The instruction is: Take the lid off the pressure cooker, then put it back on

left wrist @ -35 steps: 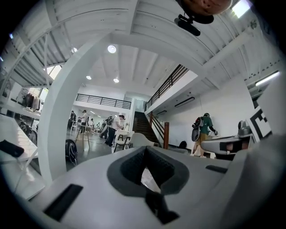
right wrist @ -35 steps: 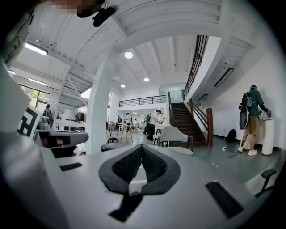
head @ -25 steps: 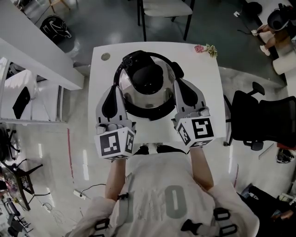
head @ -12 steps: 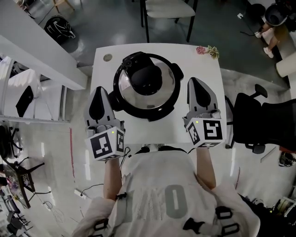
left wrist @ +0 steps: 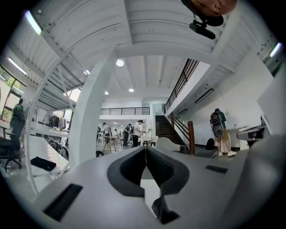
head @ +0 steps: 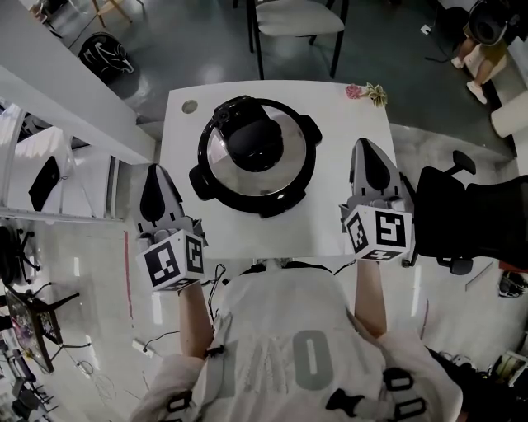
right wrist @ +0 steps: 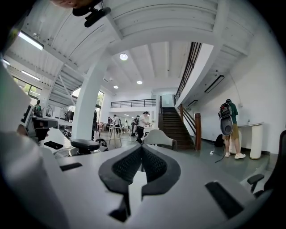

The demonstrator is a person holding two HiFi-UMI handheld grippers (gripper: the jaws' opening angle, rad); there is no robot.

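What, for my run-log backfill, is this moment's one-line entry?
lid: on pressure cooker | left gripper: shut, empty, clear of cooker | right gripper: shut, empty, clear of cooker

A white table [head: 177,157] with rounded corners stands in the middle of the head view. At 12 o'clock from it there is a grey chair [head: 299,16] on a dark grey floor [head: 190,41]. At 3 o'clock stands a black office chair [head: 462,218], and at 10 o'clock a long white surface [head: 58,99]. The pale floor [head: 99,272] at 8 o'clock is glossy and reflects strip lights.

The gripper views show a tall white hall. A thick round column [left wrist: 89,116] rises at 9 o'clock, with a bright window [left wrist: 73,95] beside it. Near the centre, toward 3 o'clock, a staircase [right wrist: 172,123] with dark railing goes up. A balcony rail [right wrist: 134,103] runs behind, and round ceiling lamps [right wrist: 124,57] shine at 12 o'clock.
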